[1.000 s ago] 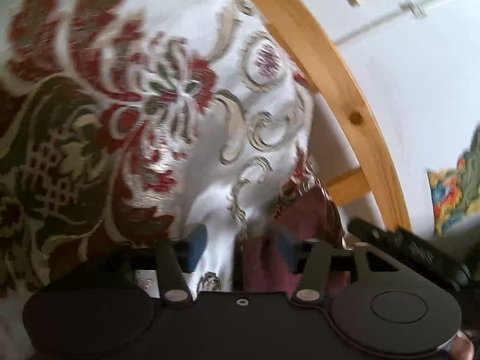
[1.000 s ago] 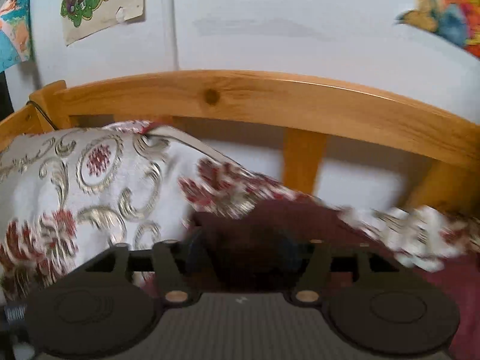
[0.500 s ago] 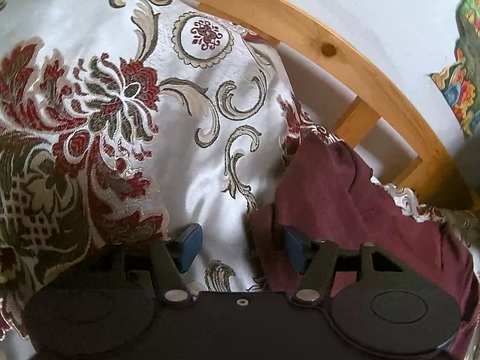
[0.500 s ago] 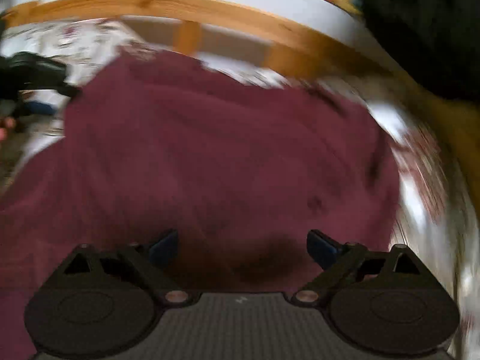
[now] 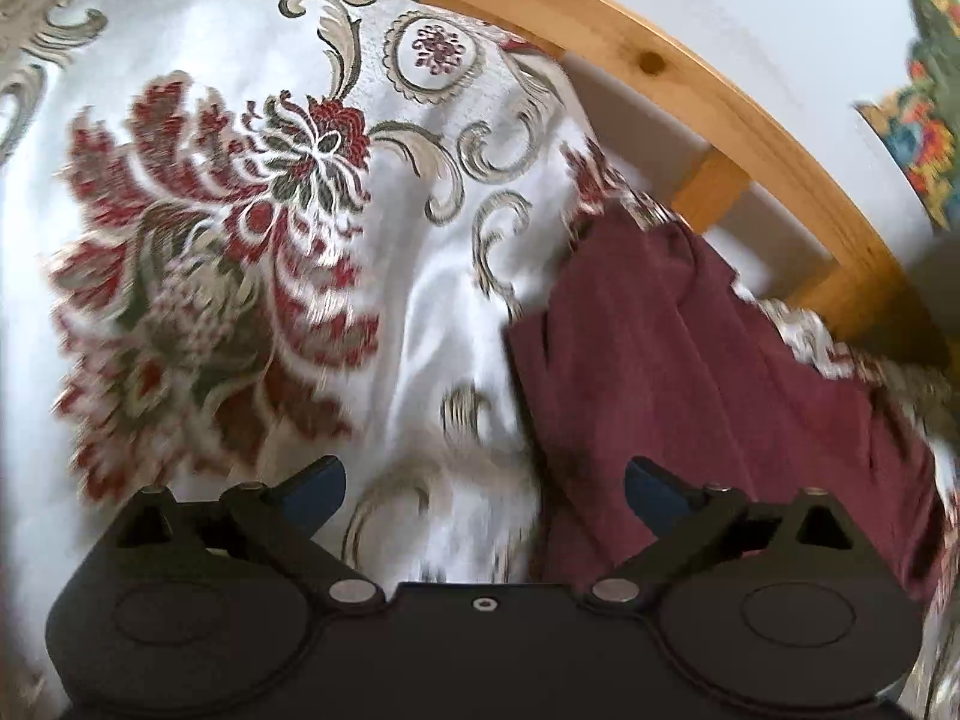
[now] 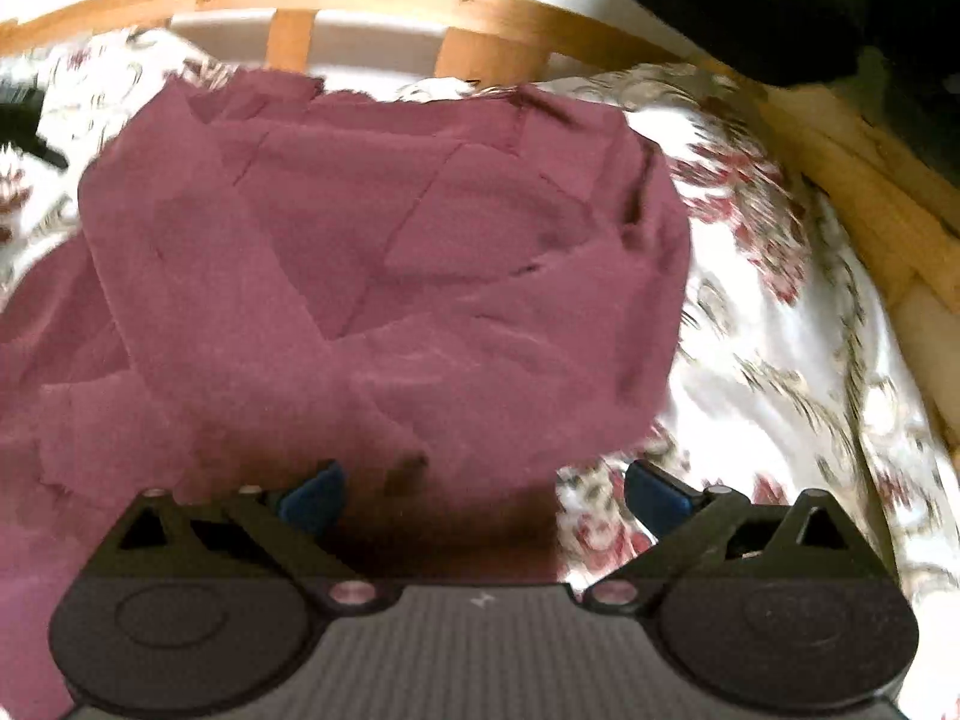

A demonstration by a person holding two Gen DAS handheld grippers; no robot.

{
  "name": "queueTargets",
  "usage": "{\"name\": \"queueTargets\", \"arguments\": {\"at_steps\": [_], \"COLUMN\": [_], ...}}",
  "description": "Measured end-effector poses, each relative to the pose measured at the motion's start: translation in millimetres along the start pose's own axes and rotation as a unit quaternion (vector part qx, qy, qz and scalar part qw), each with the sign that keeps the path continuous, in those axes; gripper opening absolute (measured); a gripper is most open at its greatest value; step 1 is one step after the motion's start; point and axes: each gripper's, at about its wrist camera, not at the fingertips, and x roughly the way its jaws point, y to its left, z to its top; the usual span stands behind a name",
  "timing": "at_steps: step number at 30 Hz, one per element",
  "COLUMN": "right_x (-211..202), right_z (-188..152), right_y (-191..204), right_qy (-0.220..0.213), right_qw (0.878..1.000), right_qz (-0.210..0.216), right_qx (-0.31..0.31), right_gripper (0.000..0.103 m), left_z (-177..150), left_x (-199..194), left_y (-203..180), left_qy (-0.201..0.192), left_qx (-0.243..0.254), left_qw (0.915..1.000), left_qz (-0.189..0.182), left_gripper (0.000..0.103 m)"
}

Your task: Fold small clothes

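Note:
A maroon garment (image 6: pixel 390 252) lies rumpled and partly folded over itself on a flowered bedspread (image 5: pixel 240 210). In the left wrist view its left edge (image 5: pixel 690 372) runs down between the fingers of my left gripper (image 5: pixel 486 492). That gripper's jaws are opening wide and its blue pads (image 5: pixel 324 489) touch no cloth. My right gripper (image 6: pixel 483 495) hovers over the garment's near right corner. Its jaws are also opening, with the cloth's edge below the gap and nothing pinched.
A curved wooden headboard (image 5: pixel 660 66) with slats (image 6: pixel 288 42) stands behind the bed against a white wall. A colourful picture (image 5: pixel 924 138) hangs at the right. A dark bulky shape (image 6: pixel 780 0) fills the right wrist view's top right corner. Bare bedspread (image 6: pixel 780 360) lies right of the garment.
My left gripper let go of the garment's edge, spread its jaws and drew back. My right gripper swung from the headboard to the garment's near right side, and its jaws widened.

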Motion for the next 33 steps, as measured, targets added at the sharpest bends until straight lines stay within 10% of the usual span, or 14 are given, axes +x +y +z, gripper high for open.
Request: {"name": "queueTargets", "arguments": {"at_steps": [12,23,33], "right_x": [-82.8,-108.9,-93.4], "right_z": [-37.2,-58.9,-69.4], "right_y": [-36.4,-14.0,-29.9], "right_qy": [-0.025,-0.004,0.081], "right_qw": [0.992,0.996,0.989], "right_qz": [0.059,0.082,0.100], "right_qx": [0.107,0.045,0.072], "right_gripper": [0.103,0.103,0.103], "left_z": [-62.1,-134.6,-158.5], "left_x": [-91.0,-137.3,-142.0], "left_y": [-17.9,-28.2,-36.1], "left_qy": [-0.016,0.042,0.067], "left_qx": [0.133,0.235,0.280], "left_qw": [0.9908,0.9709,0.9577], "left_qz": [-0.016,-0.015,0.009], "left_gripper": [0.102,0.102,0.102]}}
